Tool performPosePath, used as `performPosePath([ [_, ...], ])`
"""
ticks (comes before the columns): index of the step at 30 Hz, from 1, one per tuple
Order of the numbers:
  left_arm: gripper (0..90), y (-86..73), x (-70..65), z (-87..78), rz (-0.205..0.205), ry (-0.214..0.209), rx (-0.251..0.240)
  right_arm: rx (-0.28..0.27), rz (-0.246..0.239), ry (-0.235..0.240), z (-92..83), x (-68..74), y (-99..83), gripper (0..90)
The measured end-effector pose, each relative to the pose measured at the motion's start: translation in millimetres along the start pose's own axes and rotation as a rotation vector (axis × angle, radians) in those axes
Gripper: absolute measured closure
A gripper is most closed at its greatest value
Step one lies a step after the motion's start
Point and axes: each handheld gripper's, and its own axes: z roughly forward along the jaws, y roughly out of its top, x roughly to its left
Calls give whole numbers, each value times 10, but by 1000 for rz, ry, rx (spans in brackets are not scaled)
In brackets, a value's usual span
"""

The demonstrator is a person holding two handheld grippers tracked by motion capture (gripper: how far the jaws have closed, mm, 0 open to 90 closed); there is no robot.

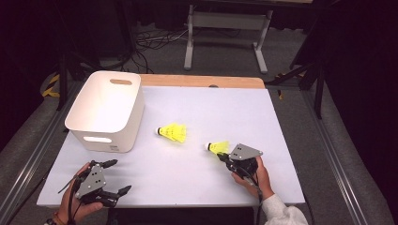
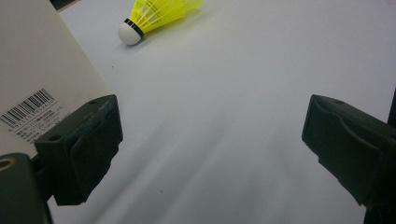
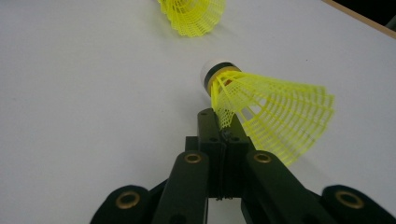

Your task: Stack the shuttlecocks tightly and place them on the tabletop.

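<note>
Item 1. Near shuttlecock (image 1: 217, 147), yellow mesh skirt, white cork tip with a dark band. Lies lower right of centre in the high view, on the white table (image 1: 206, 112); its cork points left. In the right gripper view it sits at centre (image 3: 261, 107), and a fold of the skirt edge is caught at the jaw tips.

Item 2. Right gripper (image 1: 224, 156), held in a hand at lower right of the high view. Jaws pressed fully together, pinching the thin skirt mesh of the near shuttlecock; the cork is free of the pads.

Item 3. Left gripper (image 1: 118, 176), lower left of the high view. Jaws spread wide, nothing between them, bare table beneath; in its own view the bin wall with a barcode label (image 2: 32, 112) stands just beside one jaw.

Item 4. Far shuttlecock (image 1: 172, 132), centre of the high view, untouched, well apart from both grippers.

Item 5. White bin (image 1: 129, 101), upper left of the high view, open top, nothing visible inside.

Handling note. Judged step: carrying the pinched shuttlecock to the bin. The hold is on flimsy mesh alone, so lift slowly and straight, keep the pinch firm, avoid swinging, and release only once above the bin opening.
</note>
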Motion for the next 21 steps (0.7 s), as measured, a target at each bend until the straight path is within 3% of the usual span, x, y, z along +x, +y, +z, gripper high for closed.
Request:
performPosePath([
  [21,60,0,-1,-4,3,-4,-3,-47,0,16,-83,-13,61,899],
])
